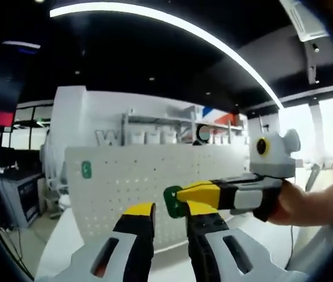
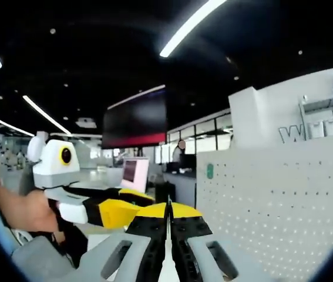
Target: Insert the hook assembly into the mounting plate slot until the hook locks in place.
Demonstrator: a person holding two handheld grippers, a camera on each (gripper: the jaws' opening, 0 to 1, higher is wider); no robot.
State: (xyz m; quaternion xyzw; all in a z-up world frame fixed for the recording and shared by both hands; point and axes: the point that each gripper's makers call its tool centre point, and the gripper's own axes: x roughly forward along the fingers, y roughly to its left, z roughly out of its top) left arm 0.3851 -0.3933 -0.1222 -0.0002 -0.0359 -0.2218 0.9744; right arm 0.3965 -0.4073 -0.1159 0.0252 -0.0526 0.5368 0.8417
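Hook assembly (image 1: 174,201), a small green piece, sits clamped at the tips of the right gripper (image 1: 181,198), which reaches into the left gripper view from the right with its yellow-tipped fingers (image 1: 198,192) pointing left. The piece lies just in front of the white perforated mounting plate (image 1: 131,176), which stands upright on the pale counter (image 1: 172,261); whether hook and plate touch cannot be told. In the right gripper view the right gripper's own fingers are pressed tight together, a thin dark sliver between their tips being all that shows of the held piece.

The left gripper (image 1: 169,212) has its 2 fingers spread apart and holds nothing; the green piece hangs just above the tip of its right-hand finger. The gripper also appears in the right gripper view (image 2: 145,205), coming in from the left.

A 2nd green item (image 1: 86,170) is already fixed on the plate well to the left of the held hook.

The coming move probably turns on this: the plate's face lies straight beyond the hook, so the right gripper, the nearer one, would need to push the hook forward into a slot, while the left is free to steady the plate.
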